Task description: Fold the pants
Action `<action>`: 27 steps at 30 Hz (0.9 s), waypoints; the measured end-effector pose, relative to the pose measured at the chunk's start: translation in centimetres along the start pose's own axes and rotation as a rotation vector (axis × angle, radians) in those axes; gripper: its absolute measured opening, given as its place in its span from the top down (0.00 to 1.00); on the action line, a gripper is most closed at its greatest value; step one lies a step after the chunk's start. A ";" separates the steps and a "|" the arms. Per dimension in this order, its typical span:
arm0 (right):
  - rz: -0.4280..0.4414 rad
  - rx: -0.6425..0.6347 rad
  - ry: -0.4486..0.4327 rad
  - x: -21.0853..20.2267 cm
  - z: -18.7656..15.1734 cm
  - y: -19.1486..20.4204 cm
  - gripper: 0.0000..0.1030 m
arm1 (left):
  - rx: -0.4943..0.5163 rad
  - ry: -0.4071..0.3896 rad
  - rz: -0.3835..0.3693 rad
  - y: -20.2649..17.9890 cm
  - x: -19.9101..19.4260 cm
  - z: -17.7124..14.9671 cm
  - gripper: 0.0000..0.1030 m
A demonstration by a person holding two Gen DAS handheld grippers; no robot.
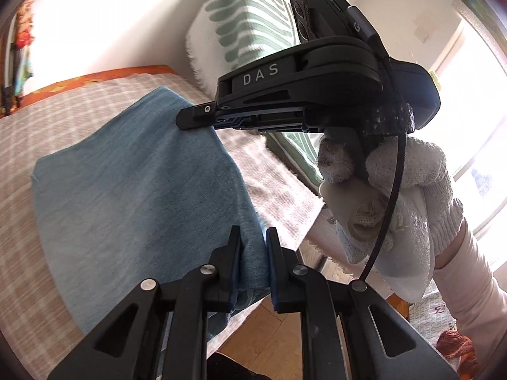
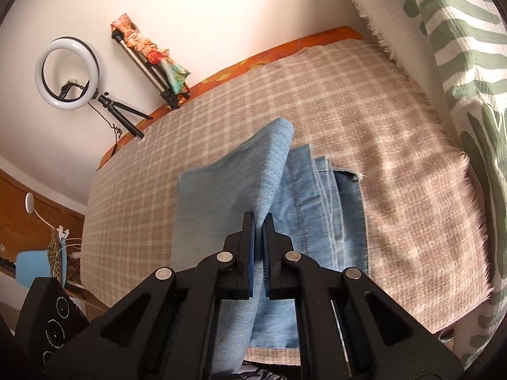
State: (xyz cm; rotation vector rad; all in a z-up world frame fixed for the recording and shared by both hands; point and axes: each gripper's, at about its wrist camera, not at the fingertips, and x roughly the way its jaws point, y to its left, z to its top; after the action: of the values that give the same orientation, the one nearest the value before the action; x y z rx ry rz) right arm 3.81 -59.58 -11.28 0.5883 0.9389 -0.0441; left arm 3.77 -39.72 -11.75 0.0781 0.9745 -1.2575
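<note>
Light blue denim pants (image 1: 133, 183) lie partly folded on a beige checked blanket (image 1: 31, 145) over a bed. My left gripper (image 1: 253, 247) is shut on a bunched edge of the denim near the bed's front edge. The right gripper (image 1: 190, 120), held by a white-gloved hand (image 1: 396, 190), pinches the far edge of the same lifted flap. In the right wrist view, my right gripper (image 2: 259, 224) is shut on the raised fold of the pants (image 2: 247, 177), with lower denim layers (image 2: 332, 209) flat beneath on the right.
A green-striped white cushion (image 2: 459, 63) lines the right side of the blanket (image 2: 348, 95). A ring light on a tripod (image 2: 66, 72) and another tripod (image 2: 152, 69) stand by the far wall. Wooden floor (image 1: 269, 332) shows past the bed's front edge.
</note>
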 end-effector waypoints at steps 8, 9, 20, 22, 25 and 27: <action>-0.026 0.047 0.031 2.5 -0.8 -5.2 0.95 | 0.024 0.077 -0.015 -0.7 5.2 0.7 0.88; -0.028 0.049 0.037 2.9 -0.9 -5.5 0.95 | 0.030 0.086 -0.007 -0.6 5.7 0.6 0.88; -0.057 0.031 0.071 5.5 -1.7 -7.0 0.95 | 0.036 0.139 0.037 -1.1 7.6 0.3 0.88; -0.060 0.027 0.070 5.6 -1.8 -7.0 0.95 | 0.044 0.147 0.059 -1.2 8.1 0.4 0.88; -0.047 0.034 0.063 5.3 -1.9 -7.2 0.95 | 0.064 0.173 0.082 -1.8 8.8 0.3 0.88; -0.050 0.023 0.057 5.1 -2.0 -7.2 0.95 | 0.057 0.211 0.098 -1.9 9.8 0.1 0.83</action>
State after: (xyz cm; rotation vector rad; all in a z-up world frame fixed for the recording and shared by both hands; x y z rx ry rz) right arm 3.33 -63.53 -19.42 0.5899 1.0094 -0.0831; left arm 2.08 -47.83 -17.25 0.3048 1.1028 -1.2037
